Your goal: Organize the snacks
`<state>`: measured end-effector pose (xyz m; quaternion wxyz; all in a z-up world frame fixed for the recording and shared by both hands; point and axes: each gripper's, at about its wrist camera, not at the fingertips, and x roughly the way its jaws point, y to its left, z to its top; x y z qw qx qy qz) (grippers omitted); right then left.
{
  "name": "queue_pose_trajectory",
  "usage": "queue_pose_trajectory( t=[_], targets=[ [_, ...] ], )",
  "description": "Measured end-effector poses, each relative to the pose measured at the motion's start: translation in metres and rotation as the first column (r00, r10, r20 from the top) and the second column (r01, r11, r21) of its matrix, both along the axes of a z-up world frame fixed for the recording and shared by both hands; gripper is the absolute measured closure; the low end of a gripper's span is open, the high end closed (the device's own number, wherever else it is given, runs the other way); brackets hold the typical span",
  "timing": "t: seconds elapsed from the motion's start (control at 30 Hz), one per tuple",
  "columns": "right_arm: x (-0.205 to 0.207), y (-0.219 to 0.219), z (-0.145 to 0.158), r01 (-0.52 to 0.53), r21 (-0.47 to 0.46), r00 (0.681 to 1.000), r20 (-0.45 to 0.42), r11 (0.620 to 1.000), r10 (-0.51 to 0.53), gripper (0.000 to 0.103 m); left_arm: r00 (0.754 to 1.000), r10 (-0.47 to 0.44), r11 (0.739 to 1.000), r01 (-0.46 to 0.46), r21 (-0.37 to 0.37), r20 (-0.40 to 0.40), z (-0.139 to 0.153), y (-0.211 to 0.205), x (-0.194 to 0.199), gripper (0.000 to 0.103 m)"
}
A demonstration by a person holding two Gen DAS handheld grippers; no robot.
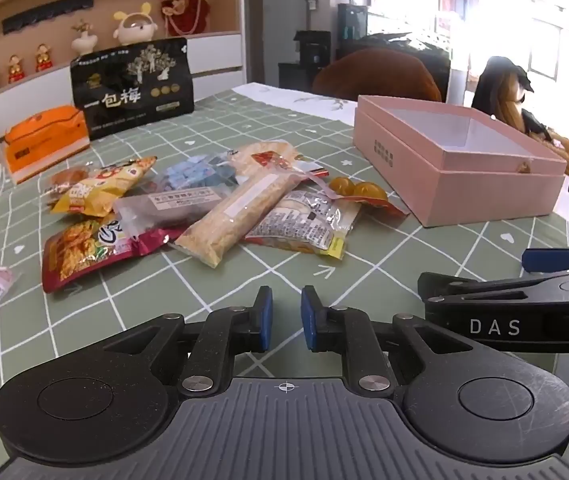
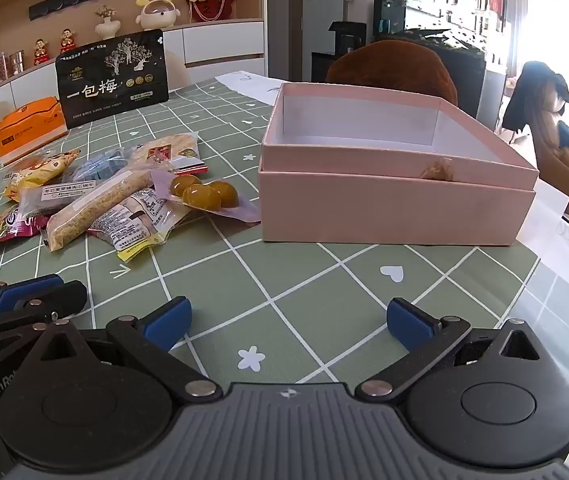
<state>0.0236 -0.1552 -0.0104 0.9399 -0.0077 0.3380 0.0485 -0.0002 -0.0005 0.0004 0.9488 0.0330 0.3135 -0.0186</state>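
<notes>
A pile of snack packets [image 1: 212, 208] lies on the green checked tablecloth [image 1: 204, 288]; it also shows in the right wrist view [image 2: 116, 200]. A long beige packet [image 1: 240, 212] lies on top, and a clear packet of yellow-brown balls [image 2: 204, 194] lies nearest the box. An open, empty pink box [image 1: 460, 160] stands to the right of the pile, and fills the middle of the right wrist view [image 2: 396, 184]. My left gripper [image 1: 286, 316] is empty, its jaws nearly closed, hovering short of the pile. My right gripper [image 2: 288, 320] is wide open and empty in front of the box.
A black upright snack bag [image 1: 136, 88] and an orange box [image 1: 44, 142] stand at the table's far left. A brown chair back [image 2: 392, 70] rises behind the pink box. Shelves with figurines line the back wall. White paper [image 2: 552, 248] lies at the table's right edge.
</notes>
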Motion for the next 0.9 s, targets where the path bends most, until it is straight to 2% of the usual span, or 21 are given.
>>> queue_pose_trajectory(
  t=[0.07, 0.1, 0.37, 0.43, 0.9],
  targets=[
    [0.0, 0.0, 0.0, 0.0, -0.001, 1.0, 0.0, 1.0, 0.0, 0.0, 1.0, 0.0, 1.0, 0.0, 0.015, 0.002, 0.0, -0.005, -0.001, 0.083],
    [0.0, 0.0, 0.0, 0.0, 0.0, 1.0, -0.001, 1.0, 0.0, 0.0, 1.0, 0.0, 1.0, -0.001, -0.03, -0.003, -0.003, 0.001, 0.0, 0.083],
    [0.0, 0.0, 0.0, 0.0, 0.0, 1.0, 0.0, 1.0, 0.0, 0.0, 1.0, -0.002, 1.0, 0.002, 0.015, 0.009, -0.01, -0.005, -0.005, 0.083],
    [0.0, 0.0, 0.0, 0.0, 0.0, 1.0, 0.0, 1.0, 0.0, 0.0, 1.0, 0.0, 1.0, 0.0, -0.007, -0.002, -0.003, -0.001, 0.001, 0.083],
    [0.0, 0.0, 0.0, 0.0, 0.0, 1.0, 0.0, 1.0, 0.0, 0.0, 1.0, 0.0, 1.0, 0.0, -0.019, -0.004, 0.0, 0.002, 0.001, 0.083]
  ],
)
